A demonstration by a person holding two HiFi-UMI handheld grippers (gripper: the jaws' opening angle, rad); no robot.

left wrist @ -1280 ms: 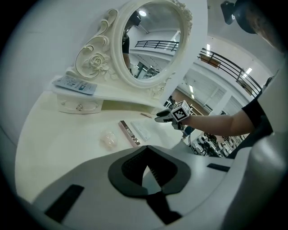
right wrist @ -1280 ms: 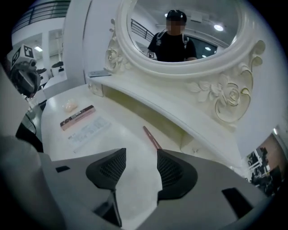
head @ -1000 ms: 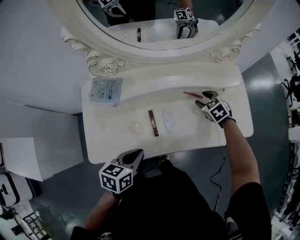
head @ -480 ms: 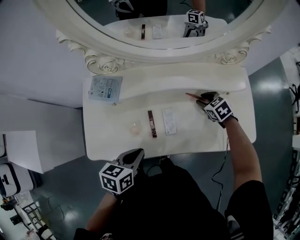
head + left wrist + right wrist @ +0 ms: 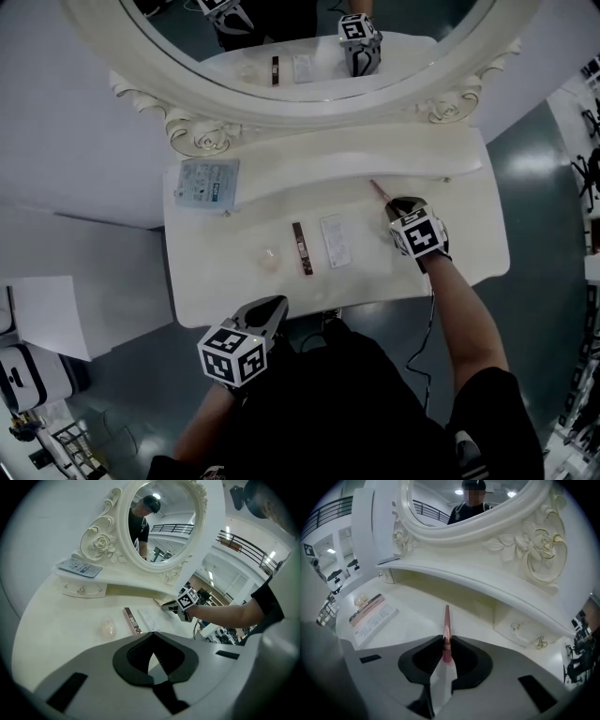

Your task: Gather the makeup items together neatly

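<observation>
**Step in hand: picking up the outlying item.** The right gripper point(image 5: 398, 204) point(image 5: 446, 649) has its jaws clamped on the near end of a slim pink cosmetic stick point(image 5: 380, 190) point(image 5: 446, 618). The stick projects forward from the jaws, towards the underside of the raised white shelf point(image 5: 375, 161). It is near the back right of the white vanity surface point(image 5: 225, 281), well apart from the other items.

Those items form a loose group at mid-surface:
- a dark brown slim box point(image 5: 302, 248)
- a flat white printed sachet point(image 5: 334, 241), just beside the box on its right
- a small translucent round piece point(image 5: 270, 259), to the left of the box

A pale blue packet point(image 5: 206, 183) lies on the left end of the shelf. The left gripper point(image 5: 272, 311) point(image 5: 152, 657) hangs at the front edge of the surface, jaws together and empty.

**Next move, as a judgement.** The stick probably needs to be carried left to the group and laid beside the sachet, parallel to the box. A thin stick held by one end may pivot in the jaws, so a level, slow carry seems advisable.

**Change from the earlier frames.** The right jaws stood wide around the stick and have just been closing, and now they grip it. The stick, which lay nearly crosswise under the shelf edge, now points more steeply away from the person. The left gripper and the mid-surface group are in the same arrangement.
</observation>
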